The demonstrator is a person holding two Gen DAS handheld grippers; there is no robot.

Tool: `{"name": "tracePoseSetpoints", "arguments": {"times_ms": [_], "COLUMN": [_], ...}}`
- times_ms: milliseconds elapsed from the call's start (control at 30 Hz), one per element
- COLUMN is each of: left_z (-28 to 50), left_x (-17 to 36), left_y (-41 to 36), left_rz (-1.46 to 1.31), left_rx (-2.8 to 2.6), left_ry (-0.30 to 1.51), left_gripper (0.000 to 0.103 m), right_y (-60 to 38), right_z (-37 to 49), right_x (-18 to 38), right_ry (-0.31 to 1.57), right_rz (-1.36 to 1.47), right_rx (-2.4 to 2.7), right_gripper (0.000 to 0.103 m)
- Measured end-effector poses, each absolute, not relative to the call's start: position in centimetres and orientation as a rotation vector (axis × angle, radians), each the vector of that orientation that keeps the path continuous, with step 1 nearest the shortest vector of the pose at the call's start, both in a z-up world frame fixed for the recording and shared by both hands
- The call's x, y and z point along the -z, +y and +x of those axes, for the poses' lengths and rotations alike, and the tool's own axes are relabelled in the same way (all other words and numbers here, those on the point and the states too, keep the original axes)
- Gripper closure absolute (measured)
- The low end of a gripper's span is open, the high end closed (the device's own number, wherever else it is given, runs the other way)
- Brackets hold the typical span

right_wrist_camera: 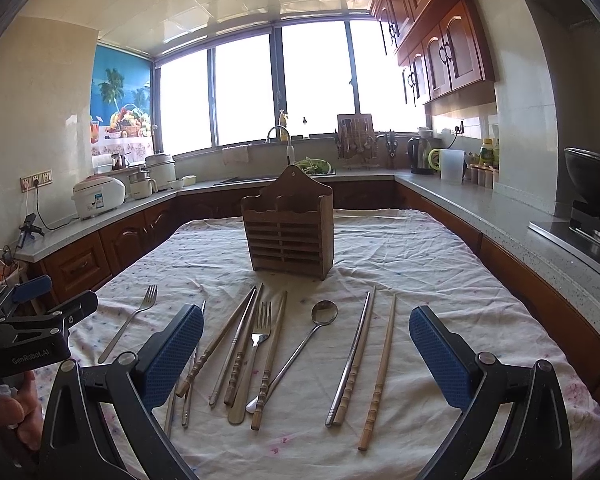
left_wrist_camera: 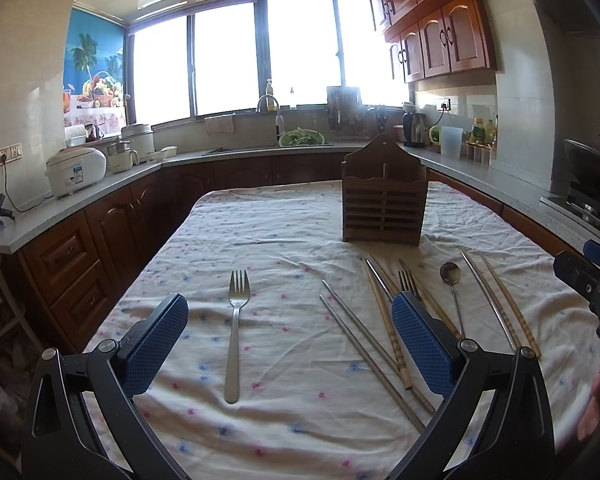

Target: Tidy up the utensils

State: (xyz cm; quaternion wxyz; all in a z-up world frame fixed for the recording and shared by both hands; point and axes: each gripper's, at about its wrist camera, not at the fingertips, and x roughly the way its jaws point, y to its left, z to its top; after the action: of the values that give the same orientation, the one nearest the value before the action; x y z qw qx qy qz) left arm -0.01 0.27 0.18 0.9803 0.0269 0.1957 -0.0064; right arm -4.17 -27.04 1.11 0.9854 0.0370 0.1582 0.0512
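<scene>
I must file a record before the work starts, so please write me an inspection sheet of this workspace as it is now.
Surface: table under a wrinkled floral tablecloth.
Job's things: wooden utensil holder upright, nothing seen inside; lone fork apart at left; second fork, spoon, wooden and metal chopsticks lying loose, some crossing.
Clutter: nothing seen on the cloth besides the utensils.
Grippers: left gripper and right gripper both open, above the cloth, holding nothing.
Cables: rice cooker cord runs to a wall socket.
Surroundings: sink, kettle, wok, bright windows.
</scene>
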Motion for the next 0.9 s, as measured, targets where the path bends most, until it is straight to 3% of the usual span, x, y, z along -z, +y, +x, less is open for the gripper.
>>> {"name": "tracePoseSetpoints", "arguments": {"times_ms": [600,900], "left_z": [0.6,2.7], "left_x": [0.2,1.0], "left_y": [0.5,0.3], "left_rz": [0.049,0.034], "left_rx": [0.014,0.041], "left_ry": [0.413,0.525], "left_gripper": [0.000,0.000], "right_y": [-26.8,-27.0], "right_z": [-4.1,-3.1], "right_x": [-1.2,-1.1], "right_ry": [0.318,0.356], "right_rz": [0.080,0.090], "right_rx": [-0.108,-0.105], "right_gripper": [0.000,0.000]}}
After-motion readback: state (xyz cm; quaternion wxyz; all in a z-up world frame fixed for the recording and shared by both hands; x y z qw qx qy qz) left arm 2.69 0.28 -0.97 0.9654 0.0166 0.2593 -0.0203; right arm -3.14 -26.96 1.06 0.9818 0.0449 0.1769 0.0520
